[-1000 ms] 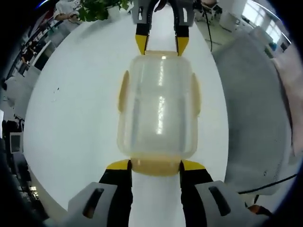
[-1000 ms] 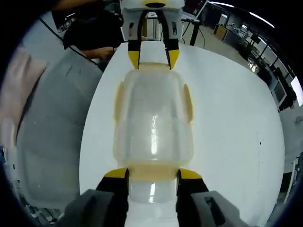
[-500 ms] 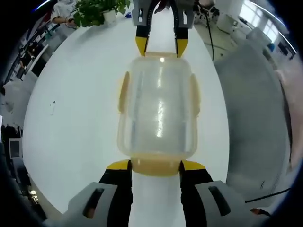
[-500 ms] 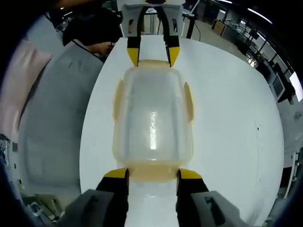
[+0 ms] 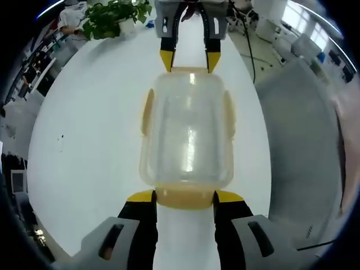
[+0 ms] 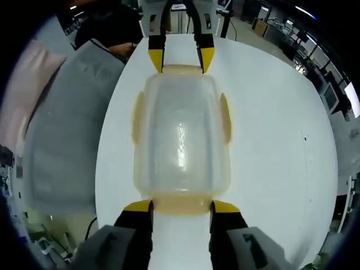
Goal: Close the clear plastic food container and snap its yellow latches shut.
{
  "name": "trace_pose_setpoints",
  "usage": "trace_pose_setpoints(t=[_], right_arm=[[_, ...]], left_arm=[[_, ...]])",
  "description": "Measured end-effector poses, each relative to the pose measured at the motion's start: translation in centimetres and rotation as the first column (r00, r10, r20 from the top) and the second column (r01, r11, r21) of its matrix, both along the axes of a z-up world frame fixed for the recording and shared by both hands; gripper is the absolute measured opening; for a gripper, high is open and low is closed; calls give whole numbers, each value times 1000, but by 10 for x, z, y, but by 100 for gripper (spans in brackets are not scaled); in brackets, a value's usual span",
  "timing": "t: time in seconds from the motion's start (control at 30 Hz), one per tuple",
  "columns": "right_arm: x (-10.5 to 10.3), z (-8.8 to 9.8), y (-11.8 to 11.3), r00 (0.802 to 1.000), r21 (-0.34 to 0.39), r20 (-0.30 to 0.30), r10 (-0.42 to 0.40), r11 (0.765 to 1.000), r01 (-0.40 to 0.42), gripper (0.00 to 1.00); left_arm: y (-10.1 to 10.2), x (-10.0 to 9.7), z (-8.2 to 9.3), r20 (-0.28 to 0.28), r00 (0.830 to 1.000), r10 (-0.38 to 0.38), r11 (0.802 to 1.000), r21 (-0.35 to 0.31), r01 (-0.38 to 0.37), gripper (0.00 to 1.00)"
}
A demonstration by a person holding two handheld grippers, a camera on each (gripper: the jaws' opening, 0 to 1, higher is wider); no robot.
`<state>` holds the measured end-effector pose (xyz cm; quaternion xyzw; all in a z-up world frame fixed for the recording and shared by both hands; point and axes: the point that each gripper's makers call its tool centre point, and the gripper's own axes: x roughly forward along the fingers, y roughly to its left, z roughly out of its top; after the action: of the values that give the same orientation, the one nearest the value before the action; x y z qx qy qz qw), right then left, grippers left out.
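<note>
An open office stretches behind, with a green potted plant (image 5: 115, 14) at the far edge of a broad white round counter (image 5: 90, 129). A person in a grey top (image 6: 62, 129) sits alongside.

In the middle of that counter sits the clear rectangular plastic food container (image 5: 187, 129), lid on, flanked by pale yellow latches on its long sides; the side latch (image 5: 147, 111) looks folded down, though whether it has clicked home I cannot tell.

The left tool (image 5: 185, 198) sits with its yellow-tipped jaws spread about as wide as the near end latch (image 5: 184, 198), one tip at each corner of it and touching. The right tool (image 6: 175, 207) stands the same way at the opposite end, bracketing its own end latch (image 6: 180, 203), and its tips show across the box in the left gripper view.

To do this well, I'd judge both tools should press inward together and evenly, so the box is braced from each end and doesn't skate on the smooth top. Keep the tips low on the flaps and push until each seats flush.
</note>
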<state>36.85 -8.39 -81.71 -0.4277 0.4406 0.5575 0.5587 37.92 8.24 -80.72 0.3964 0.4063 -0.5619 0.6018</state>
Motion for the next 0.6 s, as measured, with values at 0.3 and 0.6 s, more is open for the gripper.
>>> trace_pose_setpoints(t=[0.3, 0.6], right_arm=[[0, -5, -10, 1000, -24, -10, -1, 1000, 0, 36], [0, -10, -14, 1000, -39, -11, 10, 999, -10, 37]], left_arm=[[-10, 0, -7, -14, 1000, 4, 1000, 10, -4, 36], [-14, -3, -12, -26, 999, 28, 1000, 5, -28, 37]])
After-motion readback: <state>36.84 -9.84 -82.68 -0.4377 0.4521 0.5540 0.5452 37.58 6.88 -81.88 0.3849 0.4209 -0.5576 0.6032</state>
